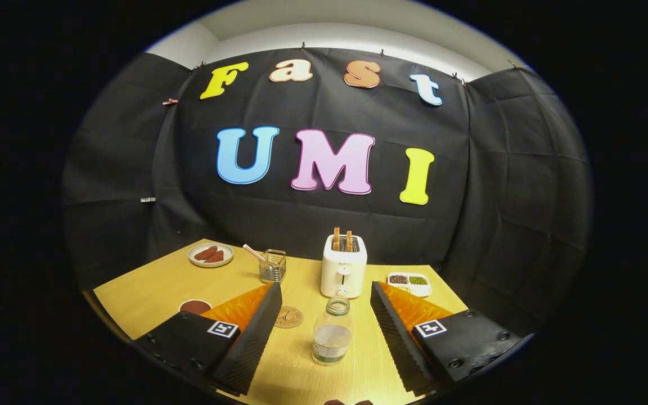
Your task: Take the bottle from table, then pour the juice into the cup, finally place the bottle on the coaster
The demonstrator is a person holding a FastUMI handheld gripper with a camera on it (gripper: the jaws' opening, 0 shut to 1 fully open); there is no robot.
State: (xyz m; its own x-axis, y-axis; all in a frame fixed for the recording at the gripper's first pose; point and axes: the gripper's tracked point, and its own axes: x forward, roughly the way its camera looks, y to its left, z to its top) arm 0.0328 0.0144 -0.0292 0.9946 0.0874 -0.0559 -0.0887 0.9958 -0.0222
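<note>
Woodgrain table point(149, 289): clear bottle point(332, 336) between spread hand-held gripper point(324, 337) fingers.

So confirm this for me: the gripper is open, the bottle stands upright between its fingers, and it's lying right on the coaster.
Not quite. The gripper view shows the gripper open and the bottle upright between its fingers, but the bottle stands on the bare table. The coaster lies beside it, apart from it.

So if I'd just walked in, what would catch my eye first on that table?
Probably the clear bottle, standing upright with no cap between the gripper's two wide-open fingers, neither touching it. Just beyond it stands a white toaster with two slices sticking up. A round coaster lies beside the bottle, and a plate with reddish-brown pieces sits at the table's far corner.
</note>
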